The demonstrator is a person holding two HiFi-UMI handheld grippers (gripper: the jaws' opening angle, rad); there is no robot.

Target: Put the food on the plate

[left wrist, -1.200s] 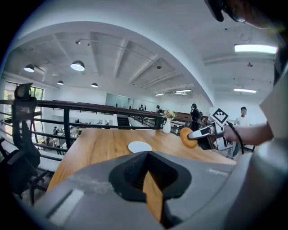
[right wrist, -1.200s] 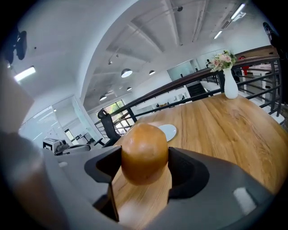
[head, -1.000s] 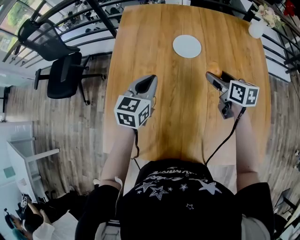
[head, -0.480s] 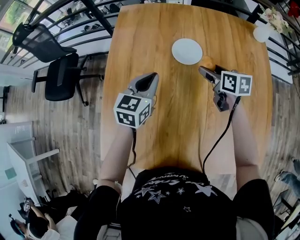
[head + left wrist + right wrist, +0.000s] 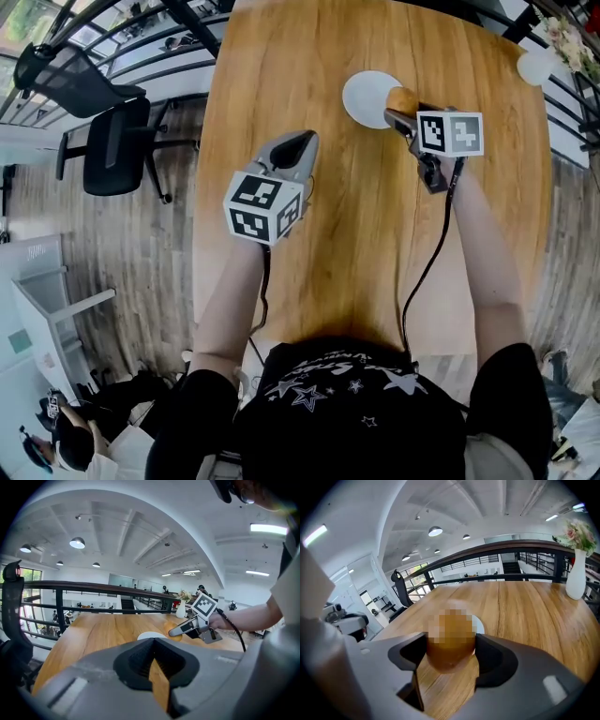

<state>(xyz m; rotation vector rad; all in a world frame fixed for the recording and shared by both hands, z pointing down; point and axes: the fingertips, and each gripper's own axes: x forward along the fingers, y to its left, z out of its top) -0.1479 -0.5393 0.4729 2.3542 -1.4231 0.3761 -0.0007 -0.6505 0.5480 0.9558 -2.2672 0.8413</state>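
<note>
Overhead, a person leans over a long, smooth bench (image 5: 356, 244) of honey-coloured wood with fine straight grain. The grey moulded-plastic right gripper (image 5: 397, 112) has its black pads clamped on a round orange-brown piece of food (image 5: 404, 97), held at the right rim of a small, flat, round white plate (image 5: 364, 97). Whether the food touches the plate cannot be told. The left gripper (image 5: 298, 142), with the same grey shell, hovers nearer the person, jaws together and empty. A slim white vase (image 5: 575, 579) of flowers stands at a far corner.
</note>
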